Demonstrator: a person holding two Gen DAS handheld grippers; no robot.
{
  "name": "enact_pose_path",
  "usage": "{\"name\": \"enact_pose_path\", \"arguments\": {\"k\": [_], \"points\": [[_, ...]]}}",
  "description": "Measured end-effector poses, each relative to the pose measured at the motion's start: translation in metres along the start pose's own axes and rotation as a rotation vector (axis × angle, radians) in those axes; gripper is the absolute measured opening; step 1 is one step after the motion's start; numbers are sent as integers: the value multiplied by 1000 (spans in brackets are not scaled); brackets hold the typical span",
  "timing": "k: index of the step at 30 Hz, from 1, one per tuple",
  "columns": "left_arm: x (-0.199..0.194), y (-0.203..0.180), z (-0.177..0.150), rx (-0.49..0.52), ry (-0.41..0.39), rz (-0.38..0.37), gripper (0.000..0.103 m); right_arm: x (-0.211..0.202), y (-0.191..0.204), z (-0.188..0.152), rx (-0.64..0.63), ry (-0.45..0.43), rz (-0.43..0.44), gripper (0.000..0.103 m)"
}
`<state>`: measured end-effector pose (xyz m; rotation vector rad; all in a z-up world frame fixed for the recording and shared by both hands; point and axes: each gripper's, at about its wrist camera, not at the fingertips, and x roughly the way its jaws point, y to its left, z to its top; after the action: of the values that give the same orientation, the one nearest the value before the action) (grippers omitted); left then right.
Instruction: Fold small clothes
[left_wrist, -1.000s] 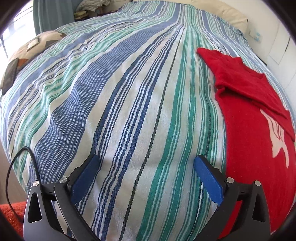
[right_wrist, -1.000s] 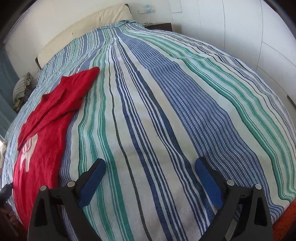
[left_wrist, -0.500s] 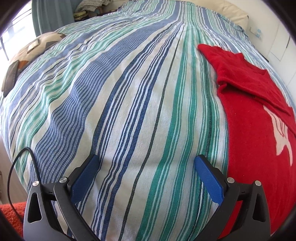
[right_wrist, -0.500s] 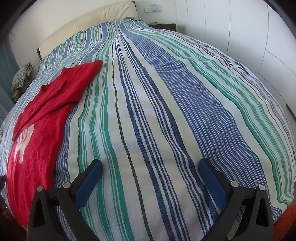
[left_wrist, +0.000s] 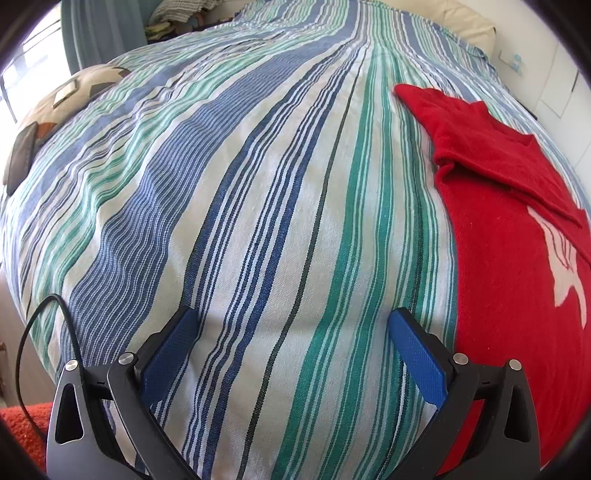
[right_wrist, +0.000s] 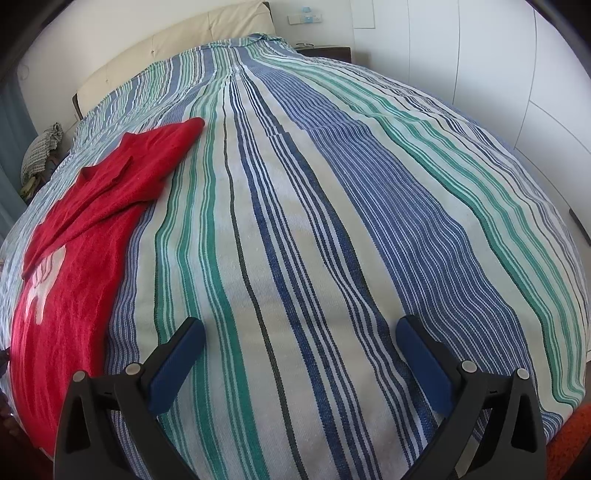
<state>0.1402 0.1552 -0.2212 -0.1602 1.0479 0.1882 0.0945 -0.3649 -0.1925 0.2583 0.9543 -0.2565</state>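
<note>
One red shirt (left_wrist: 509, 258) on striped bedspread (left_wrist: 258, 203); two tongs, left tongs (left_wrist: 291, 325), right tongs (right_wrist: 301, 334), both wide, empty.

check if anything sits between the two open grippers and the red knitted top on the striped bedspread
Nothing visible does: only bare striped bedspread lies between the left gripper, the right gripper and the red knitted top.

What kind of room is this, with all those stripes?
It looks like a bedroom. The stripes are a bedspread laid over a big bed, with a padded cream headboard at the far end. A red shirt lies on it, and tall white cupboard doors stand beside it.
</note>
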Motion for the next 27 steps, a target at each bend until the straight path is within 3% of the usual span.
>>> {"name": "enact_pose_path", "arguments": {"k": [27], "points": [[0,-2,0,9,8,12,103,2,1,0,-4,4,-15,103]]}}
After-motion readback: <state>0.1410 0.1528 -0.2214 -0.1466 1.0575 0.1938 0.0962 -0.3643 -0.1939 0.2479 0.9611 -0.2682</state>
